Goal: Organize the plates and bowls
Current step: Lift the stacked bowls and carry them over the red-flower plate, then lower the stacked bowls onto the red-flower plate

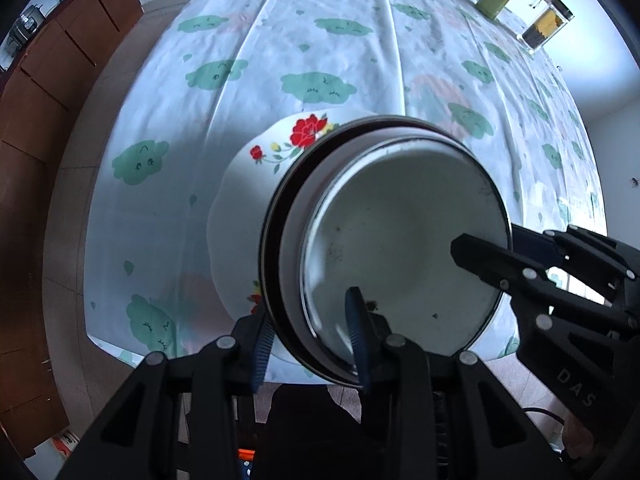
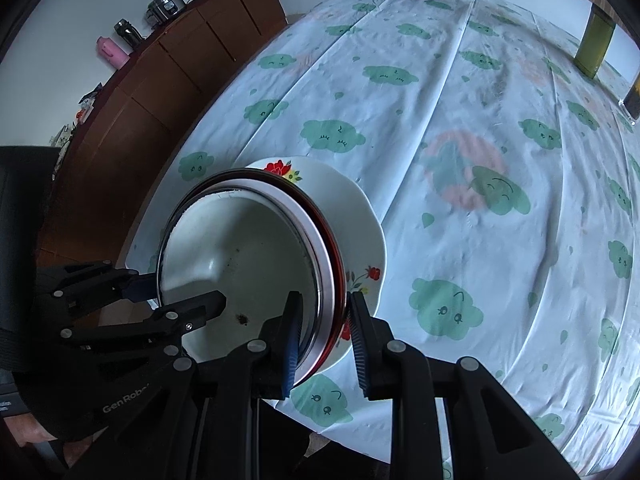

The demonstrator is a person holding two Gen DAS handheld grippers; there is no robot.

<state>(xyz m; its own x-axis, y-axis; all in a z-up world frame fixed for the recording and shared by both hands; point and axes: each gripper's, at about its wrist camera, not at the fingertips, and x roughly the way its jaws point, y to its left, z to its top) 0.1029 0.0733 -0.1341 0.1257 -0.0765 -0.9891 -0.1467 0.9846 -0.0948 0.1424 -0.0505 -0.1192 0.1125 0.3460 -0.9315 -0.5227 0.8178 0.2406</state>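
Two grippers clamp opposite edges of one stack of nested bowls (image 1: 400,248), which sits on a flowered plate (image 1: 248,184) at the lower centre of both frames, near the table's front edge. Left gripper (image 1: 308,340) pinches the stack's rim; right gripper (image 2: 324,344) grips the far rim. Cloud-print tablecloth (image 2: 440,100) fills the upper frame; wooden cabinets (image 2: 168,76) stand upper left.

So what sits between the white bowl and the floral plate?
Nested bowls, it seems: a grey-banded rim and a dark, red-edged rim under the white bowl, above the floral plate. Both wrist views show them.
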